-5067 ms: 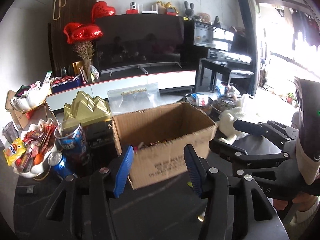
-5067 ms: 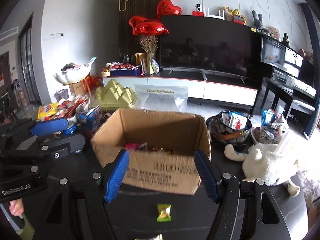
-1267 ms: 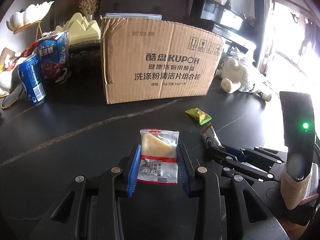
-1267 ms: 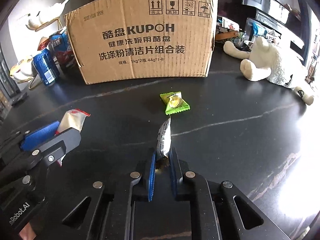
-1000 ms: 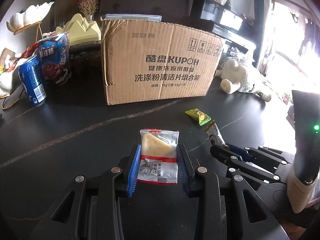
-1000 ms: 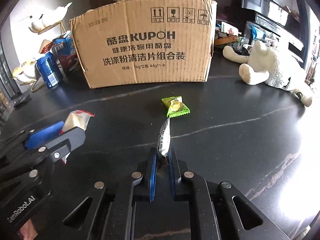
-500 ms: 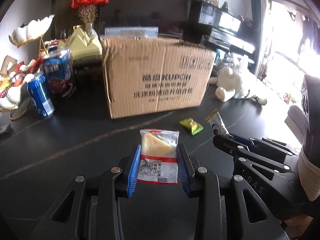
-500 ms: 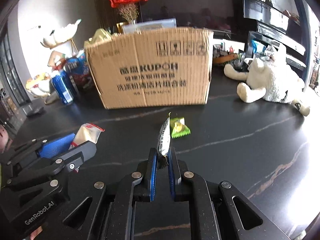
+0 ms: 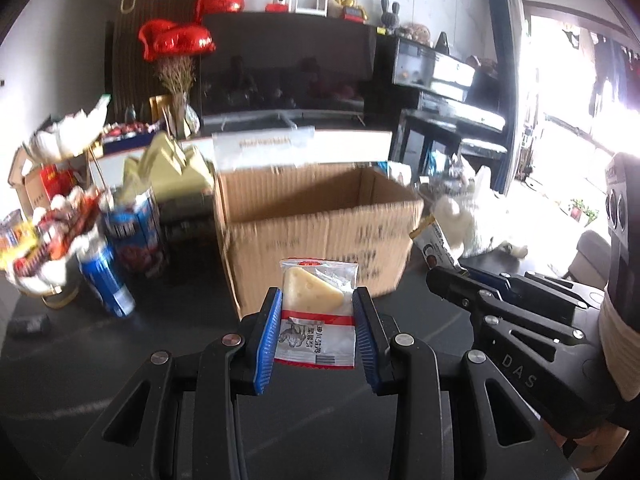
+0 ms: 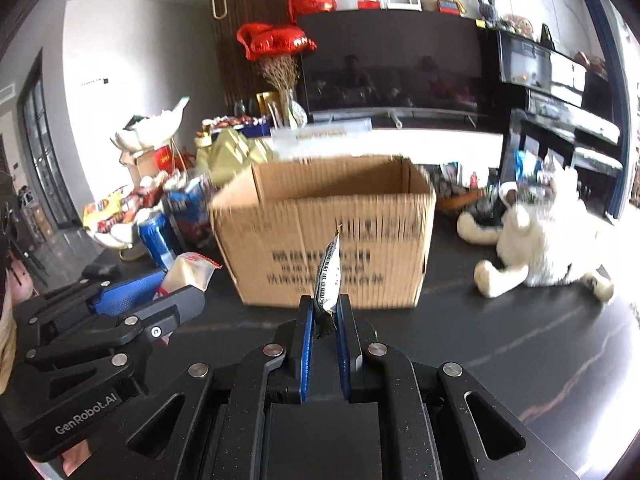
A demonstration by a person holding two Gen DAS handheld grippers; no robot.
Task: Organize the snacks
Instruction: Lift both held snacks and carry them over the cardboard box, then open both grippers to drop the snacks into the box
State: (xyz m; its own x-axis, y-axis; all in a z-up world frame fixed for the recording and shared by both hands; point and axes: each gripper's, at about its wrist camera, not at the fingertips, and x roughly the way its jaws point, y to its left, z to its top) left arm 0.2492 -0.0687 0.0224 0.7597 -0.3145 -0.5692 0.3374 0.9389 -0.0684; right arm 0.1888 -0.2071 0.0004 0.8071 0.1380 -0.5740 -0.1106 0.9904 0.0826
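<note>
My left gripper [image 9: 316, 316] is shut on a clear cheese snack packet [image 9: 318, 312] with a yellow wedge inside, held up in front of the open cardboard box [image 9: 320, 216]. My right gripper [image 10: 324, 316] is shut on a thin silver snack sachet [image 10: 329, 276], held edge-on in front of the same box [image 10: 320, 224]. The right gripper shows at the right in the left wrist view [image 9: 444, 276] with its sachet [image 9: 434, 244]. The left gripper and its packet [image 10: 188, 272] show at the left in the right wrist view. The box floor is hidden.
Blue drink cans [image 9: 106, 280] and a white dish of snacks [image 9: 44, 244] stand left of the box. A white plush toy [image 10: 536, 236] lies right of it. The black marble table [image 10: 520, 344] spreads below. A TV unit stands behind.
Both grippers have risen from the table with their packets and moved toward the box; I now look over its rim. The green candy has dropped out of view.
</note>
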